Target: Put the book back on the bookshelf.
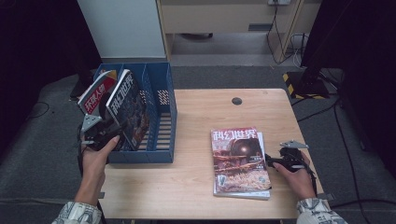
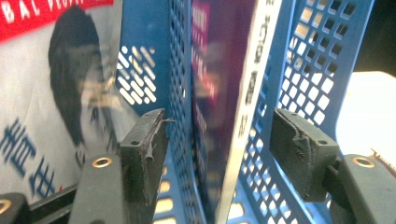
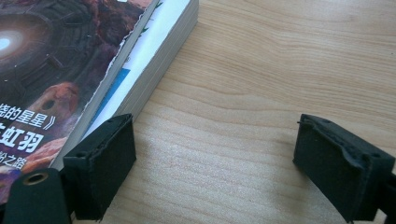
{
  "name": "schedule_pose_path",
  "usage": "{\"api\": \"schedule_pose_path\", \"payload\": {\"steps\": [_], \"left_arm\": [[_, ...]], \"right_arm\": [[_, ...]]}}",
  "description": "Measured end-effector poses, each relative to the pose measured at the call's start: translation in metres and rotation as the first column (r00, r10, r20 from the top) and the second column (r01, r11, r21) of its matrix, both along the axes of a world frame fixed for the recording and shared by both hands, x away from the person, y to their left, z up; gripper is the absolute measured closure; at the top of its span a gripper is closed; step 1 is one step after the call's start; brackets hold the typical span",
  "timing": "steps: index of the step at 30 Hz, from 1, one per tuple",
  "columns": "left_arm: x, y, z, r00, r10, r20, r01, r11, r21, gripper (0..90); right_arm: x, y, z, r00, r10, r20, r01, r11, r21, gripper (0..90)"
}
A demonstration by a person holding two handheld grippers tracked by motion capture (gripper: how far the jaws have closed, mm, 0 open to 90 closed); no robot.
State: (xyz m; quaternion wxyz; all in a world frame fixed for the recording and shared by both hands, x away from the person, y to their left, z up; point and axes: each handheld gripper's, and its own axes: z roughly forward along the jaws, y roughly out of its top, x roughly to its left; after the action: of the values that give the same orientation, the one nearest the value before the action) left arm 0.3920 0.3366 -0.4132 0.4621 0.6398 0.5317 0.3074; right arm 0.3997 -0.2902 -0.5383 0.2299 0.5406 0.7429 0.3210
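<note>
Two jaws of your left gripper stand apart, with the dark magazine upright between them, and the pads do not press it. It stands in the blue file rack, beside a red-and-white magazine. Your right gripper is open over bare table, just beside the stack of magazines.

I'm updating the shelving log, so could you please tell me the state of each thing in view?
Blue perforated plastic file rack: upright on the table's left side.
Dark-covered magazine: standing tilted in the rack, between the open left claw jaws.
Red-and-white magazine: leaning in the rack's leftmost slot.
Stack of magazines: flat, closed.
Right claw: open beside the stack, holding nothing.
</note>
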Motion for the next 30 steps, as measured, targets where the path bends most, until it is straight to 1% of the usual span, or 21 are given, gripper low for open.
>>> {"api": "schedule_pose_path", "payload": {"steps": [2, 3, 8, 12, 14, 17, 20, 22, 24, 26, 27, 28, 29, 30], "left_arm": [[-0.003, 0.000, -0.002, 0.9998, 0.006, -0.021, -0.005, 0.9991, 0.041, 36.1], [-0.005, 0.000, -0.002, 0.9996, 0.005, -0.027, -0.003, 0.9988, 0.049, 36.0], [-0.015, 0.000, -0.005, 0.9993, -0.011, -0.035, 0.012, 0.9993, 0.035, 34.8], [-0.025, -0.004, -0.011, 0.9979, -0.027, -0.060, 0.029, 0.9987, 0.042, 33.6], [-0.030, -0.006, -0.013, 0.9976, -0.035, -0.060, 0.038, 0.9986, 0.038, 33.2], [-0.037, -0.010, -0.016, 0.9966, -0.057, -0.059, 0.058, 0.9980, 0.024, 32.7], [-0.042, -0.019, -0.016, 0.9946, -0.084, -0.061, 0.086, 0.9956, 0.038, 32.2], [-0.044, -0.028, -0.014, 0.9925, -0.106, -0.061, 0.110, 0.9920, 0.062, 31.6], [-0.046, -0.038, -0.013, 0.9900, -0.129, -0.057, 0.133, 0.9879, 0.079, 31.3], [-0.045, -0.050, -0.012, 0.9843, -0.166, -0.059, 0.171, 0.9825, 0.075, 30.8], [-0.044, -0.057, -0.011, 0.9809, -0.185, -0.062, 0.189, 0.9790, 0.076, 30.5], [-0.044, -0.062, -0.011, 0.9790, -0.194, -0.063, 0.199, 0.9766, 0.083, 30.1], [-0.043, -0.071, -0.011, 0.9735, -0.219, -0.066, 0.224, 0.9705, 0.088, 29.8], [-0.043, -0.079, -0.010, 0.9695, -0.235, -0.068, 0.241, 0.9658, 0.096, 29.3]], "right_arm": [[0.000, 0.000, 0.000, 1.0000, 0.000, 0.003, 0.000, 1.000, -0.001, 13.0], [0.000, 0.000, 0.000, 1.0000, -0.001, 0.002, 0.001, 1.000, 0.000, 13.0], [0.000, 0.000, 0.000, 1.0000, 0.000, 0.000, 0.000, 1.000, 0.000, 13.0], [0.000, 0.000, 0.000, 1.0000, 0.000, 0.000, 0.000, 1.000, 0.000, 13.0], [0.000, 0.000, 0.000, 1.0000, 0.000, 0.000, 0.000, 1.000, 0.000, 13.0], [0.000, 0.000, 0.000, 1.0000, 0.000, 0.000, 0.000, 1.000, 0.000, 13.0], [0.000, 0.000, 0.000, 1.0000, -0.001, 0.001, 0.001, 1.000, -0.001, 13.0], [0.000, 0.000, 0.000, 1.0000, -0.002, 0.003, 0.002, 1.000, -0.004, 12.8], [0.000, 0.000, 0.000, 0.9999, -0.010, -0.004, 0.010, 1.000, 0.002, 10.9], [0.000, 0.000, 0.000, 0.9998, -0.020, -0.006, 0.020, 1.000, 0.001, 8.4], [0.000, 0.000, 0.000, 0.9997, -0.022, -0.007, 0.022, 1.000, 0.000, 7.8], [0.000, -0.001, 0.000, 0.9997, -0.018, -0.014, 0.018, 1.000, -0.006, 8.1], [0.000, -0.001, 0.001, 0.9997, -0.016, -0.021, 0.016, 1.000, -0.010, 8.7], [-0.002, -0.001, 0.004, 0.9998, -0.015, -0.014, 0.015, 1.000, -0.012, 10.1]]}}
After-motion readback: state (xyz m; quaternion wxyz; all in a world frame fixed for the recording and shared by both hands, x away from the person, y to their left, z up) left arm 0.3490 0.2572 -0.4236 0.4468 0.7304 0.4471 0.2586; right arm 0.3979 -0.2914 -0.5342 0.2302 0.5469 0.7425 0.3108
